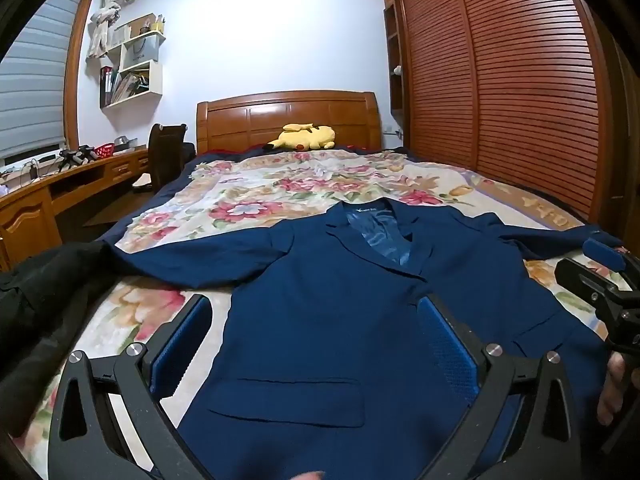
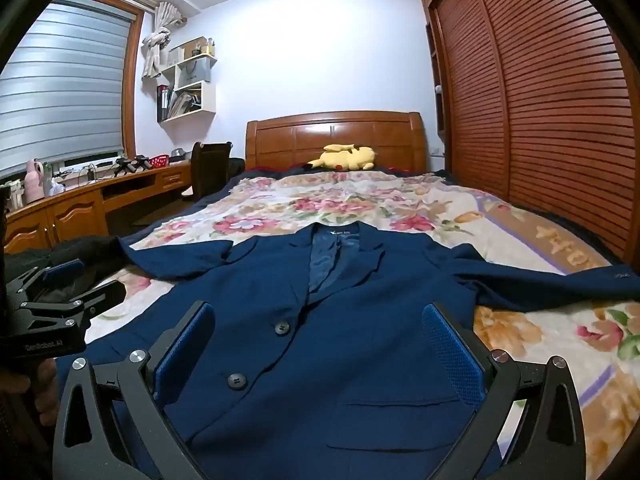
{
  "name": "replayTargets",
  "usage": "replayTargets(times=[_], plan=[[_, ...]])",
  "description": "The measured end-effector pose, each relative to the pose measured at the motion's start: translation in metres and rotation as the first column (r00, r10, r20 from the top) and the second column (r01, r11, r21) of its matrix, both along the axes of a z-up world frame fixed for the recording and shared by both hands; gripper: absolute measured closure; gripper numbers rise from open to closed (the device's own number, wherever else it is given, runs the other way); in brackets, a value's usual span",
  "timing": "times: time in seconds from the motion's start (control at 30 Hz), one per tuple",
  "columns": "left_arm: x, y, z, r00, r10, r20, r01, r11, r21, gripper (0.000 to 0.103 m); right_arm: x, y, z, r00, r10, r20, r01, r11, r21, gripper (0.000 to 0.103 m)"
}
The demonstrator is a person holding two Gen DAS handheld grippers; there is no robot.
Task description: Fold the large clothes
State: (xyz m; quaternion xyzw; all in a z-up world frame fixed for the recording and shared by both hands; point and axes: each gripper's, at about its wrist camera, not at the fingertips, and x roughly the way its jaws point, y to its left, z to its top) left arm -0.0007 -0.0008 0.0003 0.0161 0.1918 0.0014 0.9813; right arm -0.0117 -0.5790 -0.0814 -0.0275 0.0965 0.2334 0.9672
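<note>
A navy blue suit jacket (image 1: 340,300) lies flat, front up, on the floral bedspread (image 1: 260,192), collar toward the headboard, both sleeves spread sideways. It also shows in the right wrist view (image 2: 340,320), with two dark buttons down the front. My left gripper (image 1: 316,336) is open, hovering over the jacket's left front panel near a flap pocket, holding nothing. My right gripper (image 2: 320,344) is open over the jacket's right front panel, empty. Each gripper shows at the edge of the other's view: the right gripper (image 1: 600,276) and the left gripper (image 2: 68,284).
A dark garment (image 1: 44,288) lies at the bed's left edge. A yellow plush toy (image 1: 304,136) rests by the wooden headboard (image 1: 288,116). A slatted wardrobe (image 1: 520,80) runs along the right; a desk (image 2: 100,196) and chair (image 2: 210,168) stand left.
</note>
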Motion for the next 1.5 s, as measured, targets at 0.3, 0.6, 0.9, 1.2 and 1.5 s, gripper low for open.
replayTargets(times=[0.3,0.6,0.9,1.2,1.5], plan=[[-0.0004,0.0003,0.0003,1.0,0.004,-0.001,-0.004,1.0,-0.005,0.0,-0.0029,-0.0015,0.0028,1.0,-0.001,-0.001,0.001,1.0,-0.004,0.0],[-0.0002,0.0003,0.0001,1.0,0.005,-0.001,-0.005,1.0,-0.005,0.0,0.0003,0.0009,0.0009,1.0,-0.007,-0.002,0.007,1.0,-0.02,0.0],[-0.0004,0.0005,0.0003,1.0,0.005,-0.001,-0.005,1.0,-0.005,0.0,0.0006,0.0,0.0019,1.0,-0.013,-0.002,0.013,1.0,-0.016,0.0],[-0.0001,0.0002,0.0039,1.0,0.006,0.0,-0.006,1.0,-0.004,0.0,0.0002,-0.0007,0.0012,1.0,-0.015,0.0,0.015,1.0,-0.016,0.0],[-0.0003,0.0003,0.0039,1.0,0.005,0.002,-0.005,1.0,-0.005,0.0,-0.0001,-0.0005,0.0009,1.0,-0.014,0.0,0.014,1.0,-0.018,0.0]])
